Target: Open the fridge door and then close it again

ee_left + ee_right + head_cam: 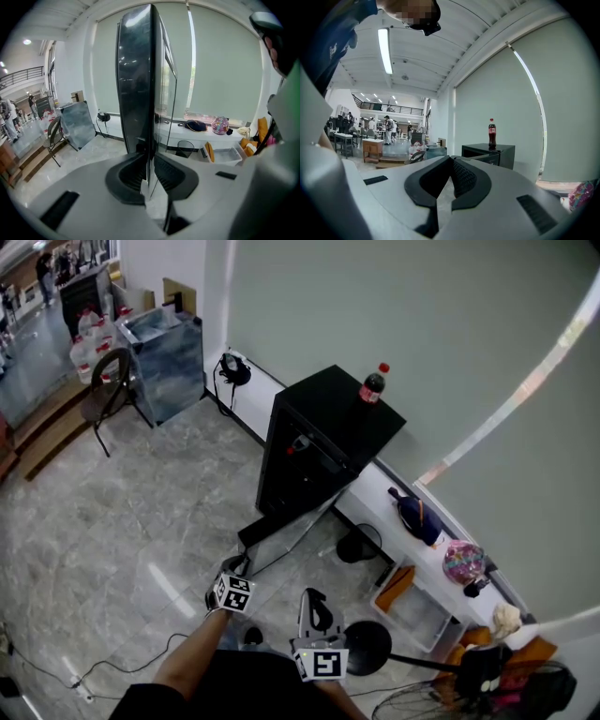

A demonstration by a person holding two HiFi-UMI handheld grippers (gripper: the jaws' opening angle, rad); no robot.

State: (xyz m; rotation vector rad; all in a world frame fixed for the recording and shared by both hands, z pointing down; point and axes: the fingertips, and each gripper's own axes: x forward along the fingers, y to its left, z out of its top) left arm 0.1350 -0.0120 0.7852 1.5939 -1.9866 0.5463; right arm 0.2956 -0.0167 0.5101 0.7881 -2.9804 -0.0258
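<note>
A small black fridge stands against the window wall with a cola bottle on its top. Its glass door is swung out towards me. In the left gripper view the door appears edge-on, running up from between the jaws. My left gripper is shut on that door's free edge. My right gripper hangs to the right of the door, touching nothing. In the right gripper view its jaws meet with nothing between them, and the fridge and bottle lie beyond.
A low white ledge runs along the wall with a dark bag and a pink patterned ball-like thing. A black bin, a white crate, a round black base and a fan crowd the right. A chair and a grey cabinet stand far left.
</note>
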